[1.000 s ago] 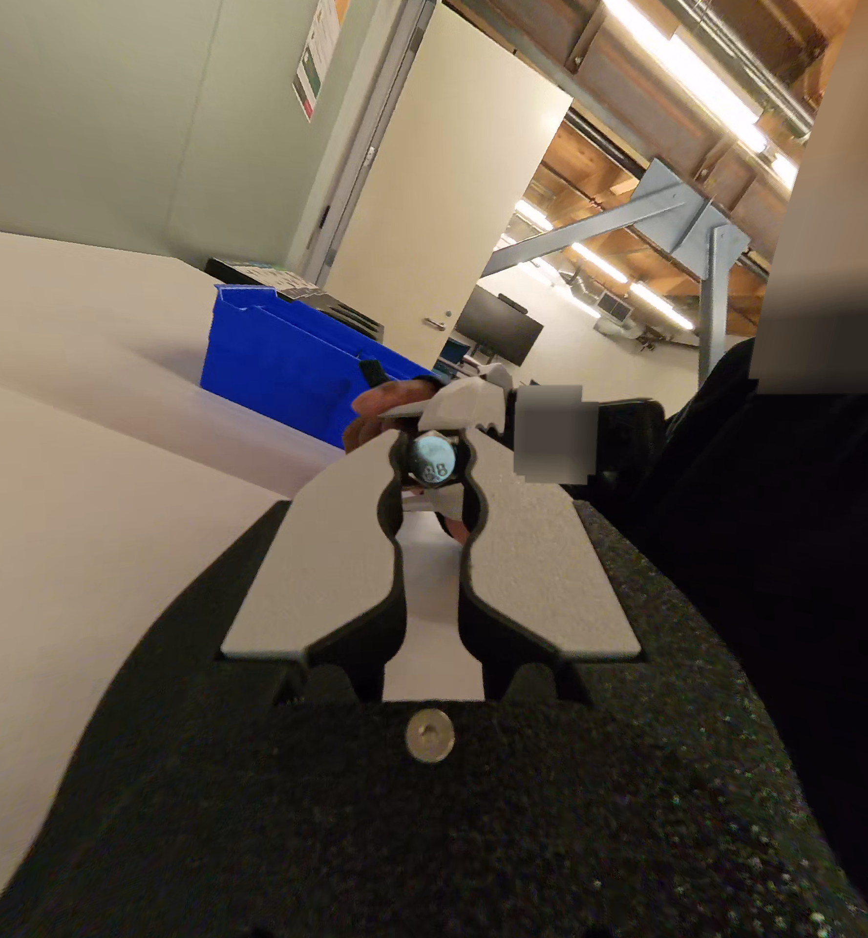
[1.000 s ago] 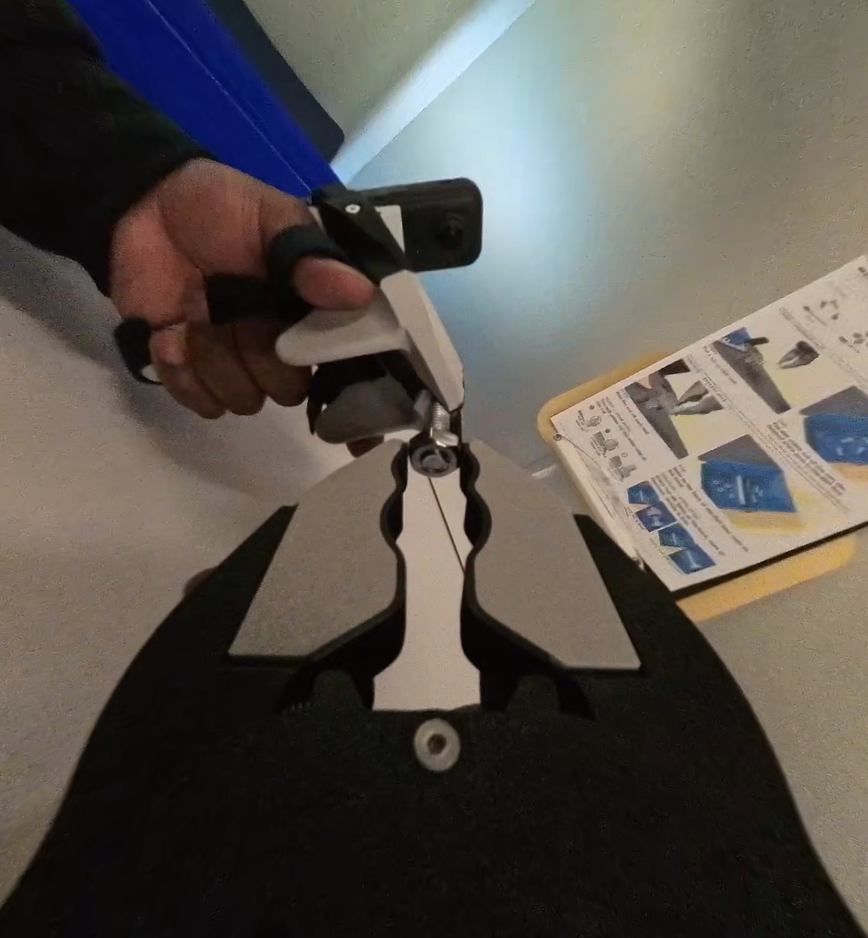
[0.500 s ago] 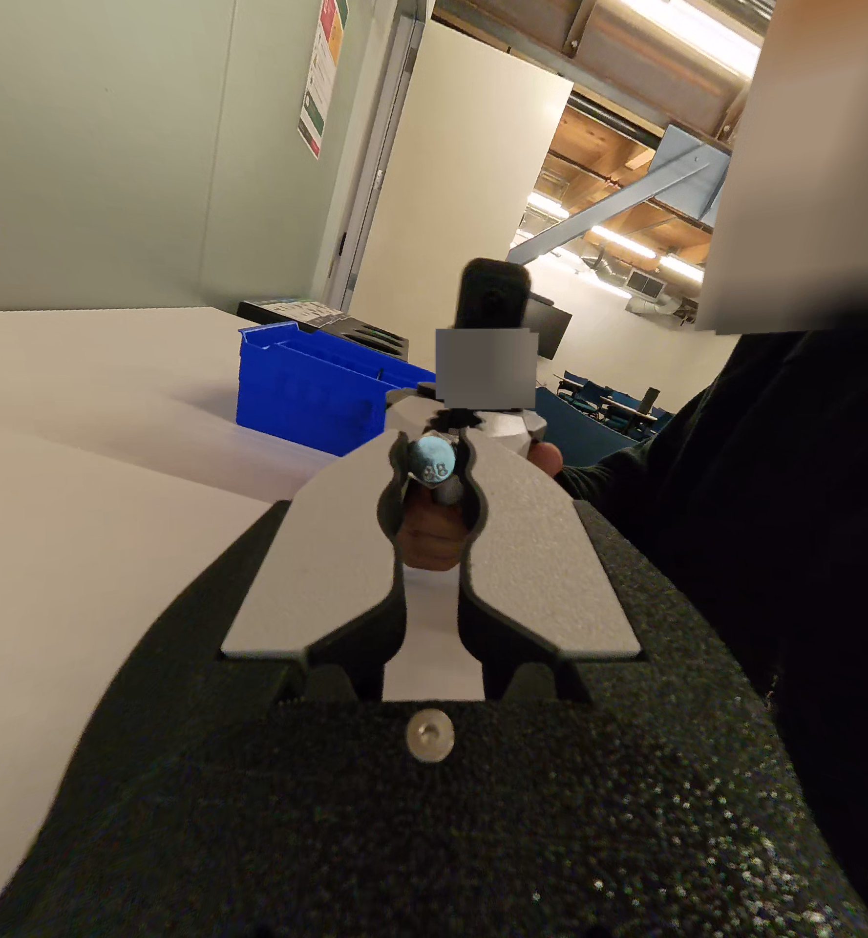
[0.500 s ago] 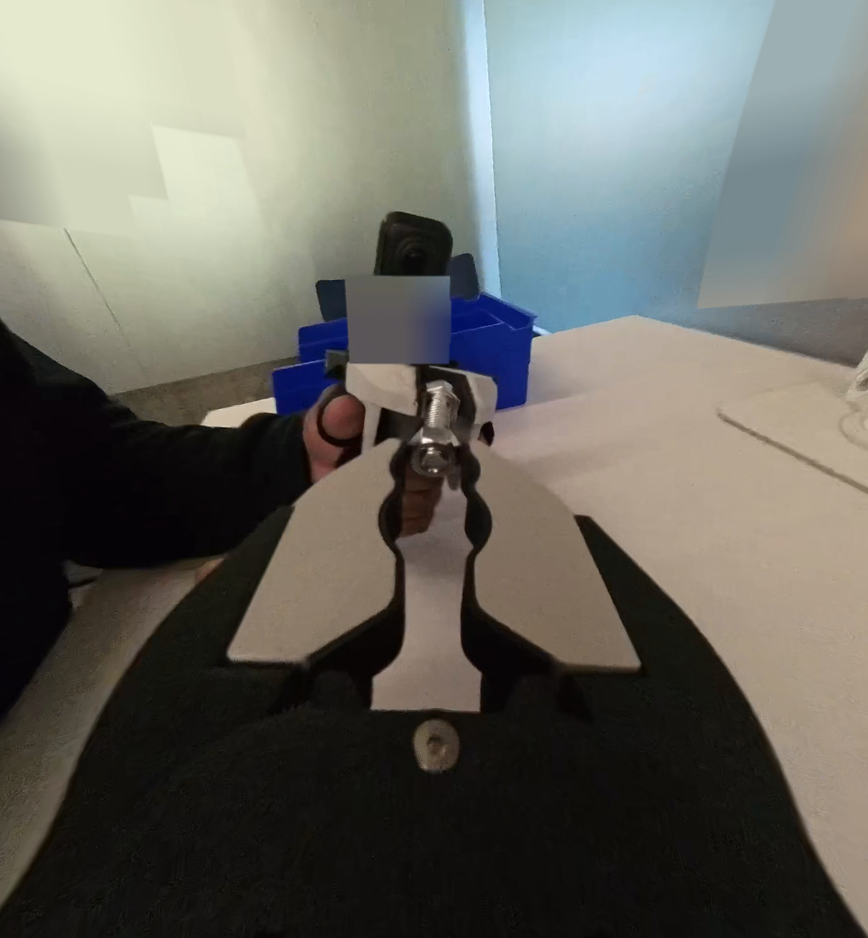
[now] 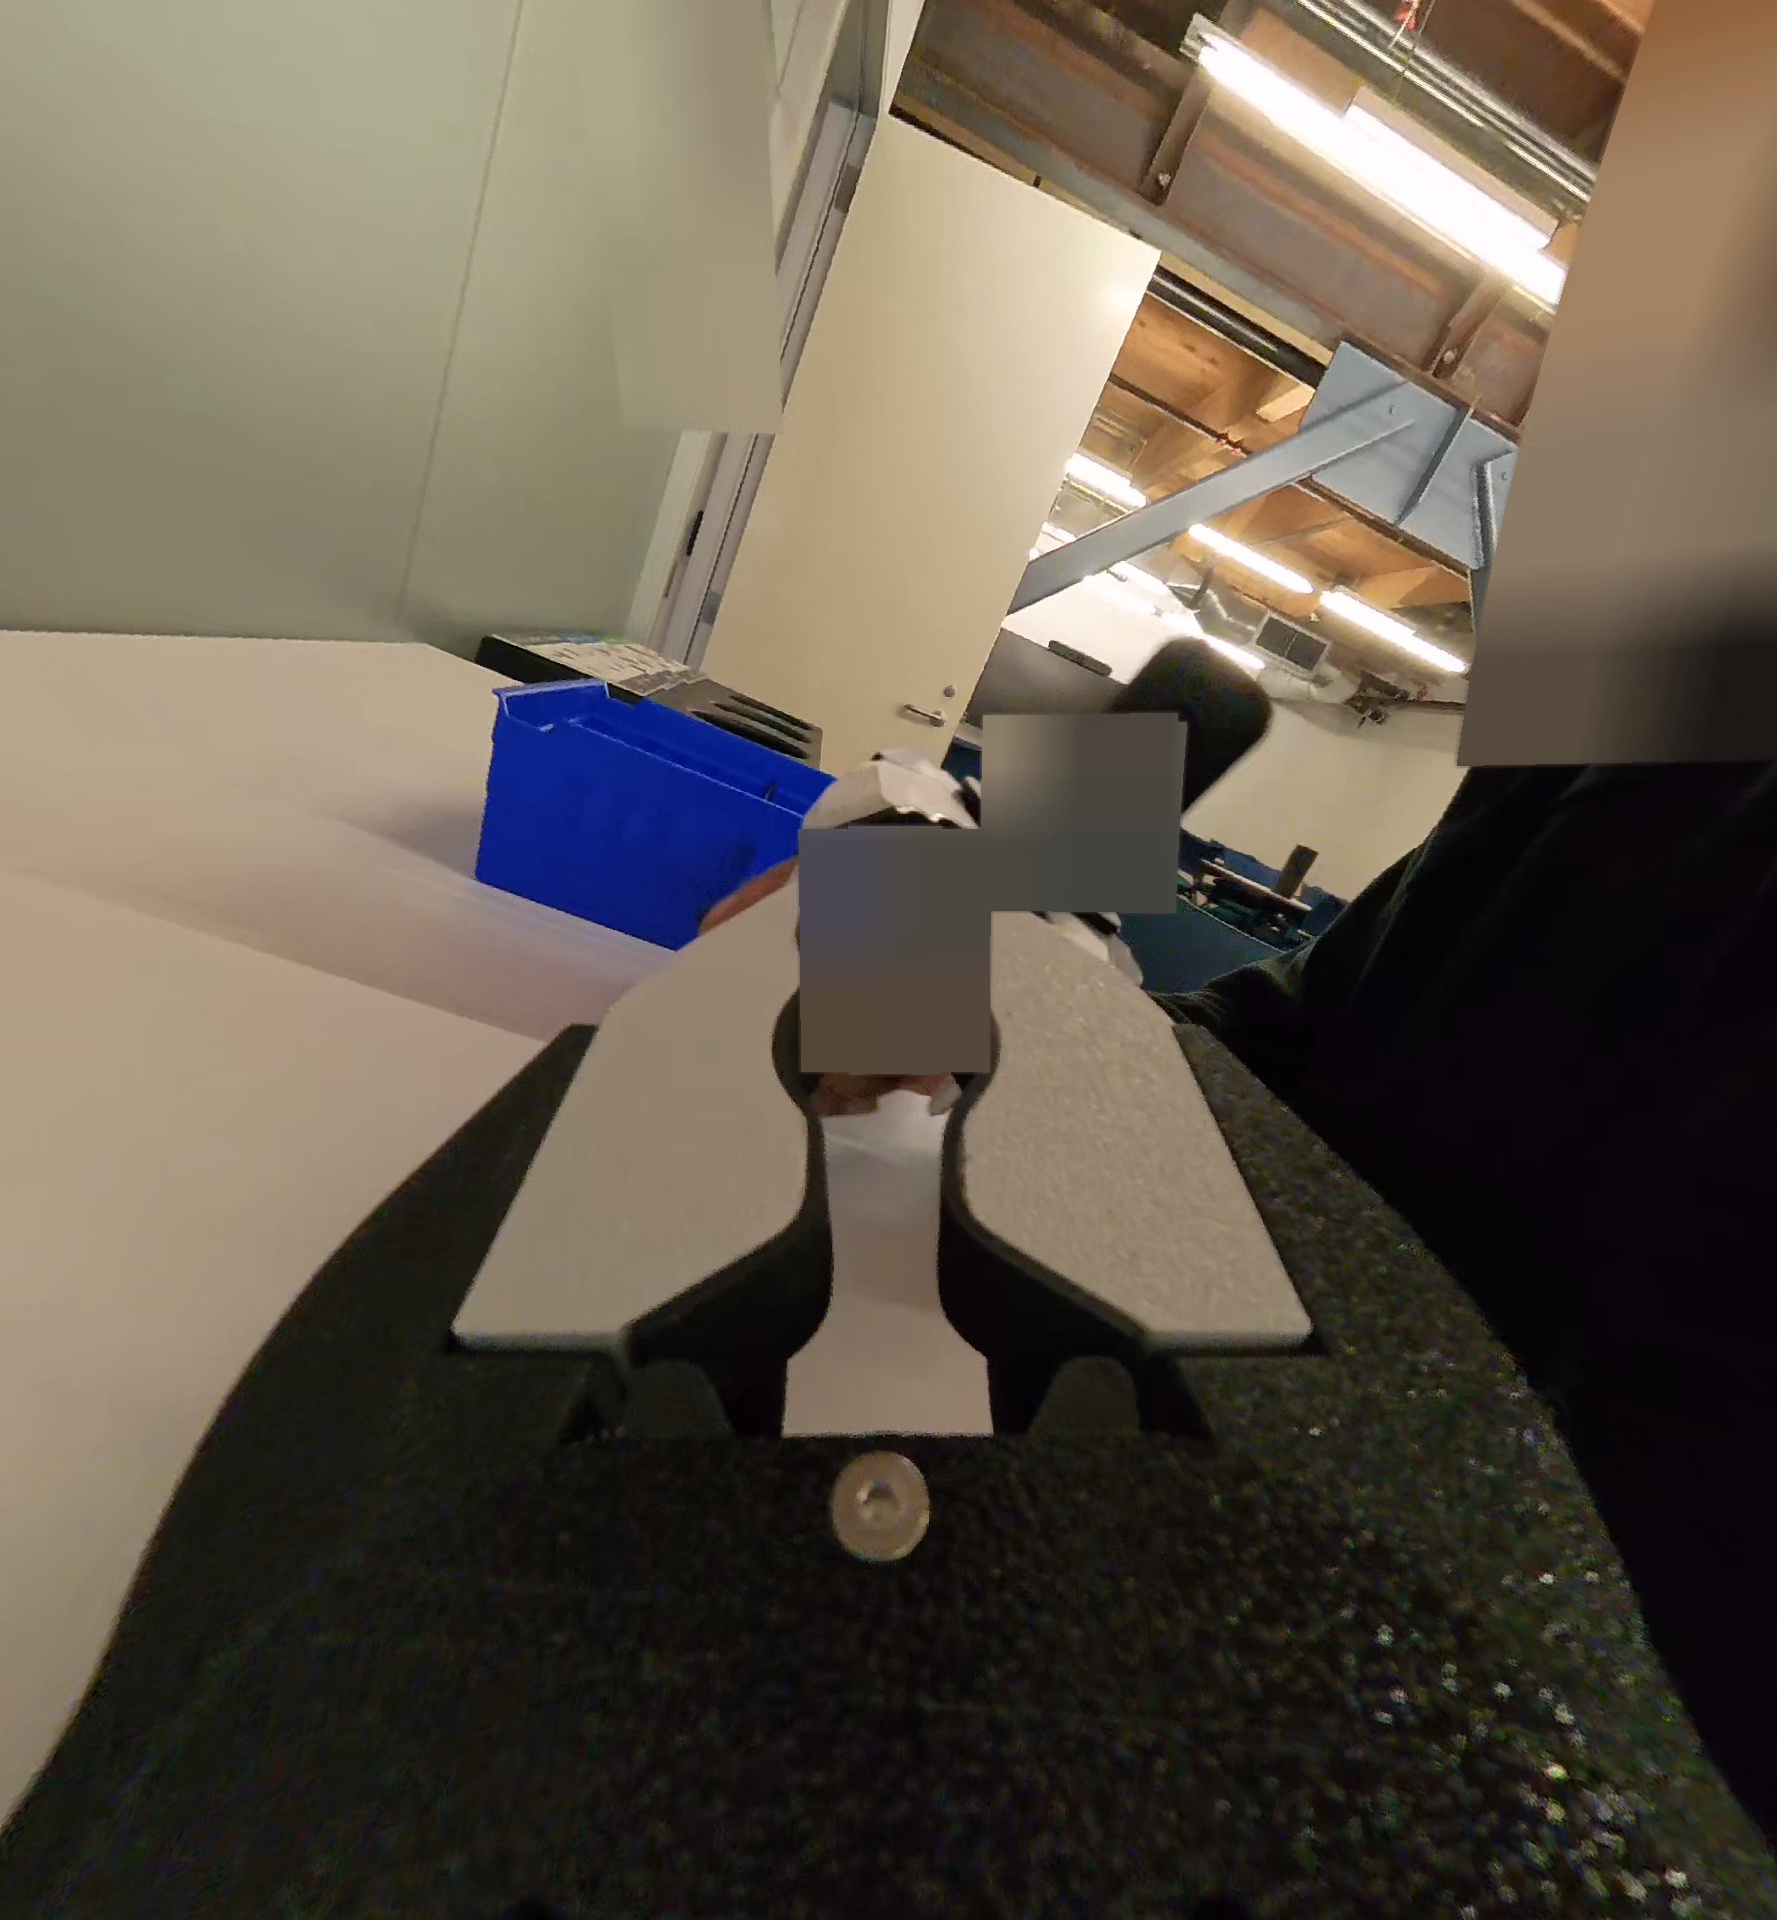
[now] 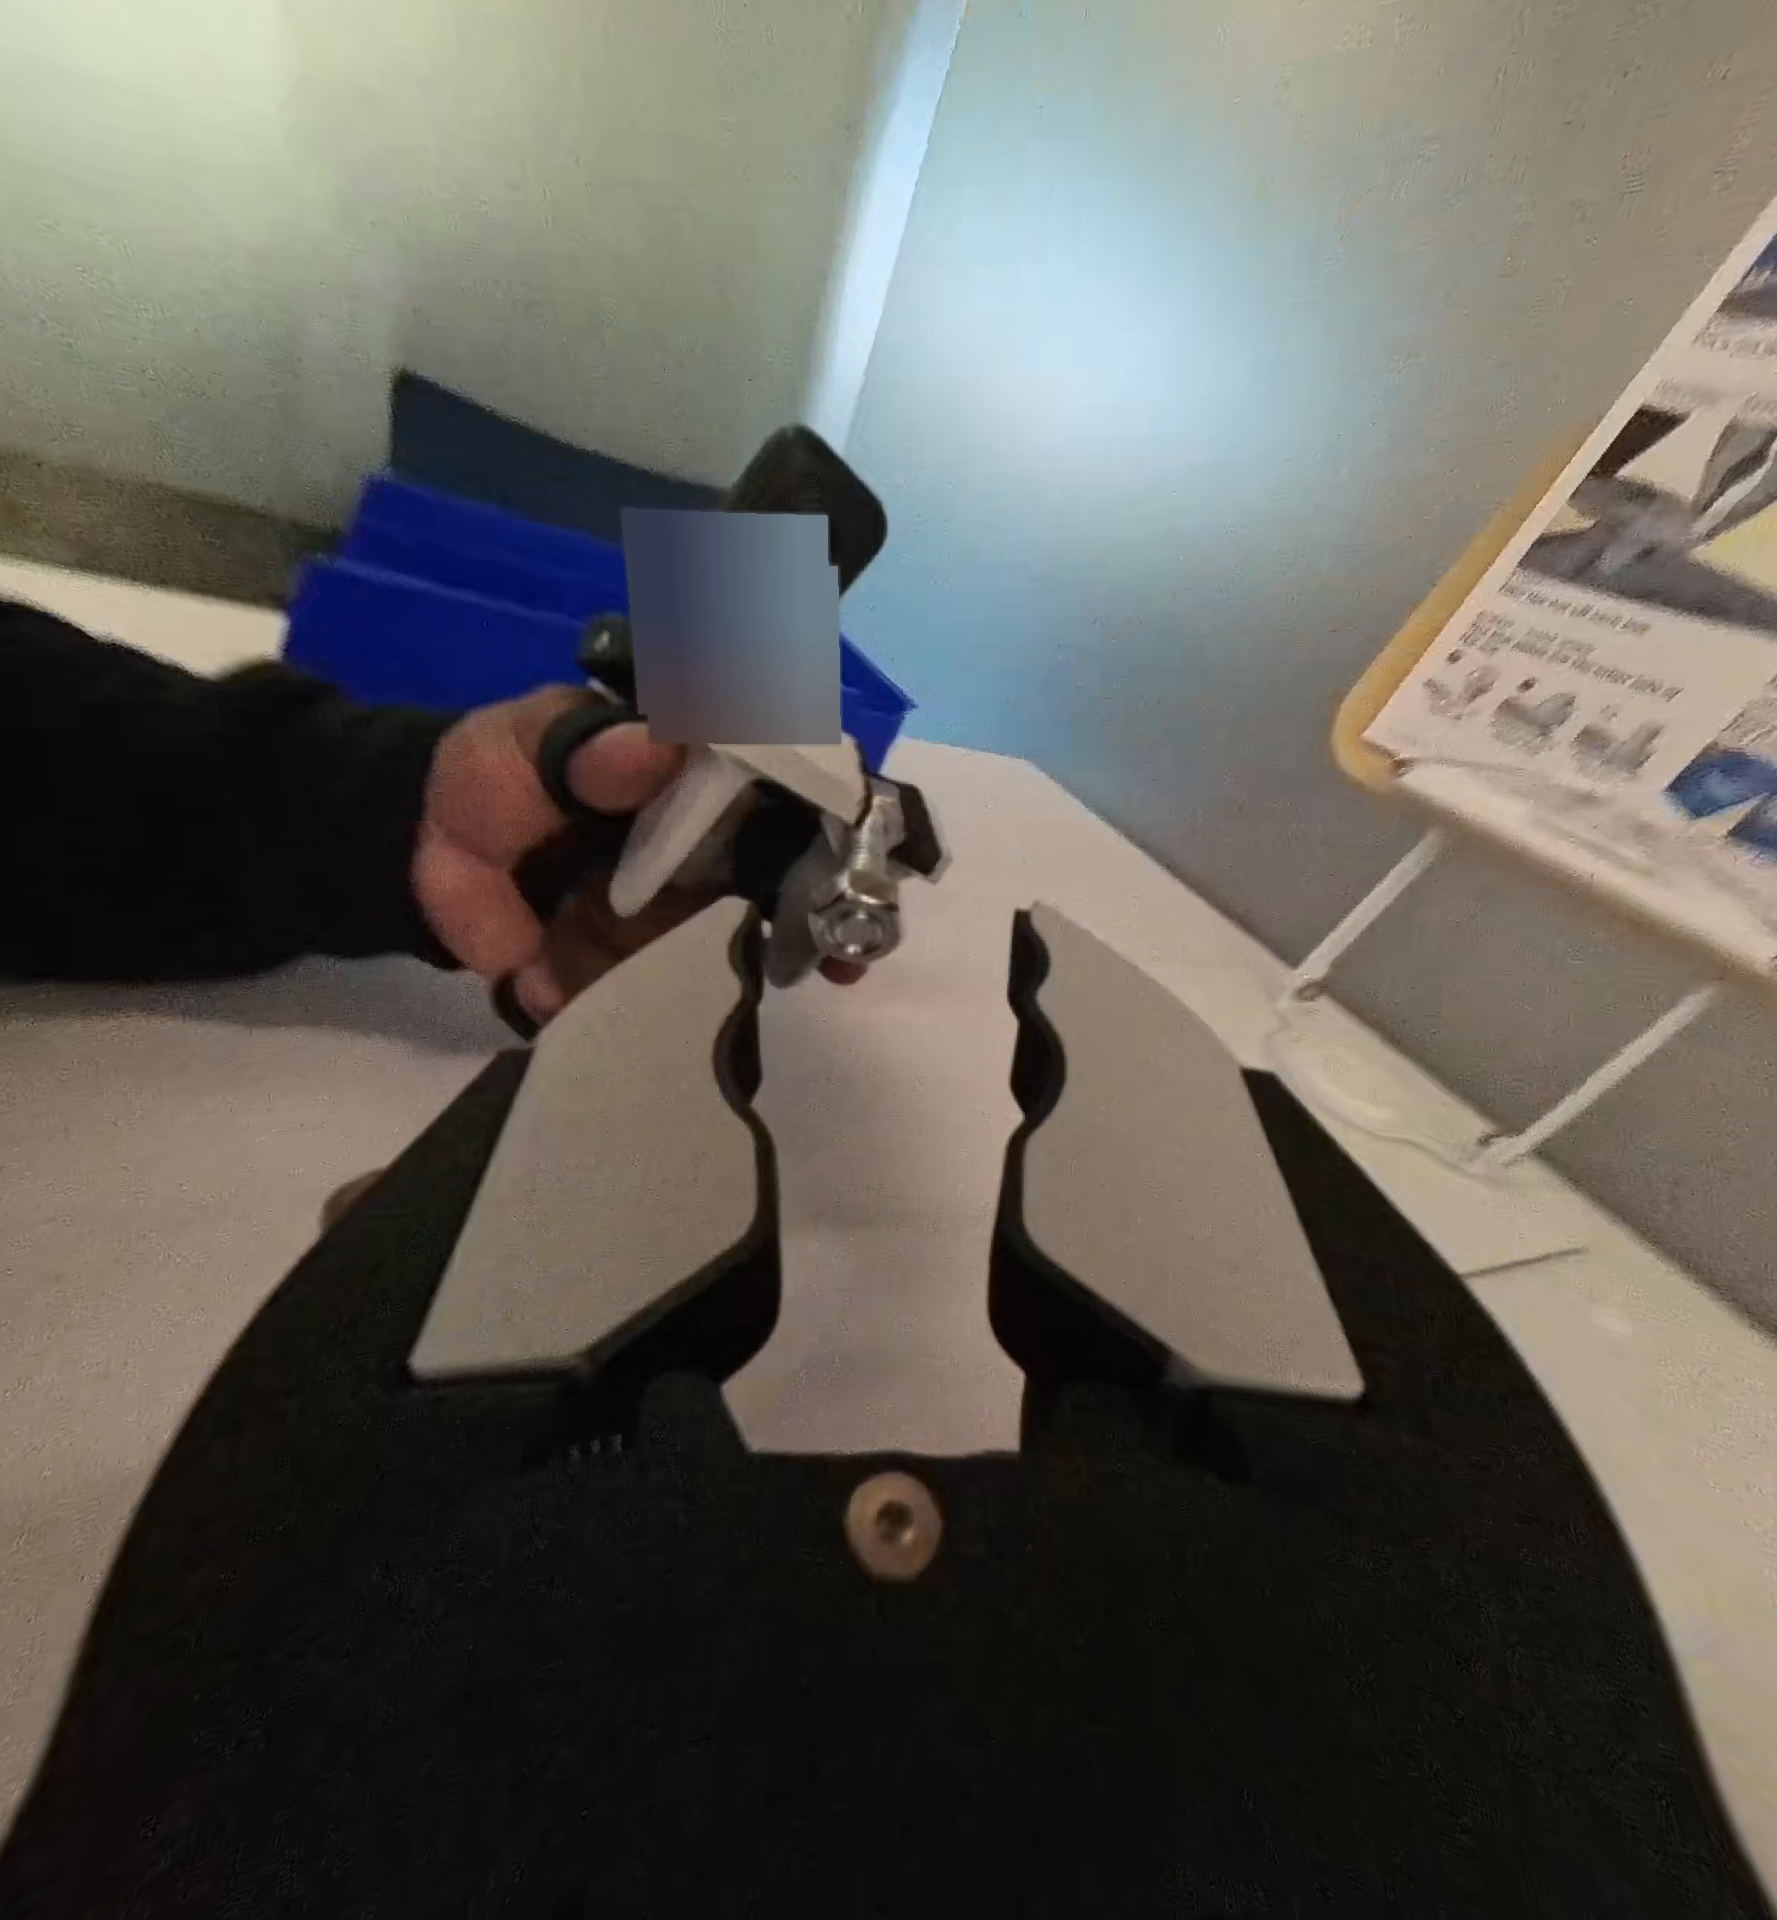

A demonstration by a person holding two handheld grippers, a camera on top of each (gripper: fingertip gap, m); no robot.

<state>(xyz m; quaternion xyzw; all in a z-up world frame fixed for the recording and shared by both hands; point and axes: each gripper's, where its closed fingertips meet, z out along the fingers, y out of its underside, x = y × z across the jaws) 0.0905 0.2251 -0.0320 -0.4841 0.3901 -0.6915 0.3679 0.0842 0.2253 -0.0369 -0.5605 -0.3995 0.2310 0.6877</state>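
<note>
While L gripper [image 6: 863,862] clamps bolt [image 6: 856,902], R gripper [image 6: 884,945] gapes wide.

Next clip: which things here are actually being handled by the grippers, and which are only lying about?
In hand:
- bolt with nut, clamped in the left gripper
- right gripper, open, just before the nut

Lying about:
- blue bin
- instruction sheet on its stand
- white table
</note>
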